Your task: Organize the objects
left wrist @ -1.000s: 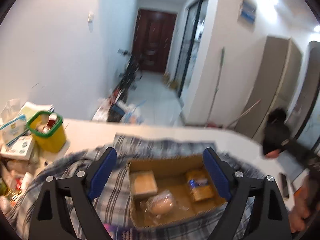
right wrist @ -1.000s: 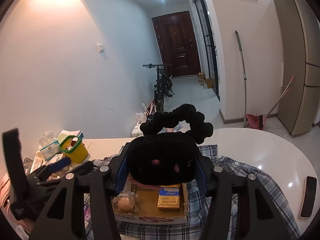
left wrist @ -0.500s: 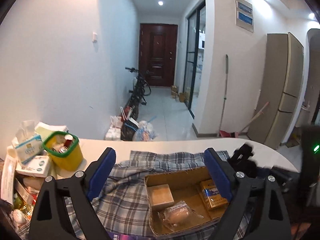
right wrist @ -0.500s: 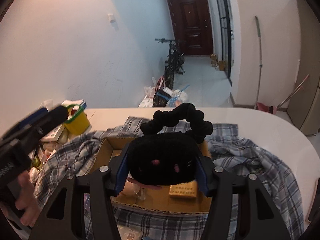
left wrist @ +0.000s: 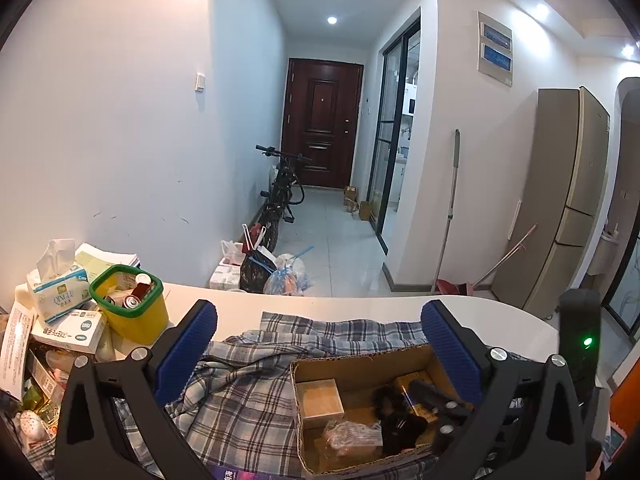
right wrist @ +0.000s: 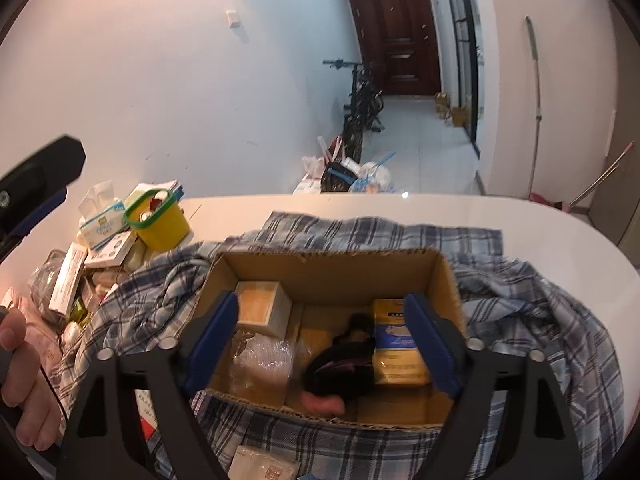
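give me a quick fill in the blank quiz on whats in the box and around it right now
1. The cardboard box sits on a ____ cloth.
2. The black fuzzy item lies inside the ____.
3. The right gripper has its jaws ____, holding nothing.
4. The yellow bin has a ____ rim.

Missing words: plaid; box; open; green

Now spread wide and empty: right hand-held gripper (right wrist: pixel 322 344), no longer clamped on the black plush toy (right wrist: pixel 340 372). Toy now down inside the cardboard box (right wrist: pixel 332 268), between the blue pads, beside the yellow pack (right wrist: pixel 398 348).
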Demonstrator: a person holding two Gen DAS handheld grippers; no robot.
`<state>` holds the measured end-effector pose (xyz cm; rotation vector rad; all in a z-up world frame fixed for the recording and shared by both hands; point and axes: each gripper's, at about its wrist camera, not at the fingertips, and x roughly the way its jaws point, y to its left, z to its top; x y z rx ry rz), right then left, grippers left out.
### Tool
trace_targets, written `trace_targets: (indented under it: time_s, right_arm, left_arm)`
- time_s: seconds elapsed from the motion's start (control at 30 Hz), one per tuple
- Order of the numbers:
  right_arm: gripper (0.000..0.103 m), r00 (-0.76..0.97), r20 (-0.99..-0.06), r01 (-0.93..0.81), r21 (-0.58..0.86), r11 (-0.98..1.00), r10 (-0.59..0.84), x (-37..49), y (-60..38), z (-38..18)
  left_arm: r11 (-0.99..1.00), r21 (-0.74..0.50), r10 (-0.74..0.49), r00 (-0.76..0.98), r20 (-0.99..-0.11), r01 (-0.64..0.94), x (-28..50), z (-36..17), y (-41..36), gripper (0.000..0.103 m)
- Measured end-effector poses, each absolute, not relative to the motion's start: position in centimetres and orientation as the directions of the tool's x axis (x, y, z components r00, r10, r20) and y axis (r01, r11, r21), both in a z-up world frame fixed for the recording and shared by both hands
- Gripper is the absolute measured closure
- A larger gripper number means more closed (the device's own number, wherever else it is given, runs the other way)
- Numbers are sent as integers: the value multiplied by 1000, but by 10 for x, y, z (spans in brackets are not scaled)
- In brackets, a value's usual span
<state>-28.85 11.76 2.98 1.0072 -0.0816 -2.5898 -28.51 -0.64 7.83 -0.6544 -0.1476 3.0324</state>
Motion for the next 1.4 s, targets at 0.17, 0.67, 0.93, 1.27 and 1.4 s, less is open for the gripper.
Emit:
trace_targets:
  time_s: [0.17,0.67,0.93,1.27,1.4]
  right_arm:
    - [18,-768,-572,263,127,-956,-287,-276,133,59]
    - [0,-914,-276,250,194,-948,-298,-195,174,151]
    - [0,-934,-146,289,232,-929,-327,-149,181,178]
    - [0,-932,-76,332,213,-919,-355,-119,176,188]
    - [0,-925,-76,352,194,-916,-372,-112,171,187]
  left_arm:
    - [-995,-103,48,-921,-387,-8,-276,85,-7,0]
    - [-987,-144,-46,-985,-168,70,-195,138,-15,0]
    - [-976,-212,-45,-998,-35,52,-139,160,-22,0]
    - [-958,-288,-13,-1000,9,10,-100,172,-38,0]
    - [-941,-338,24,-1000,11,-26,-95,169,-43,0]
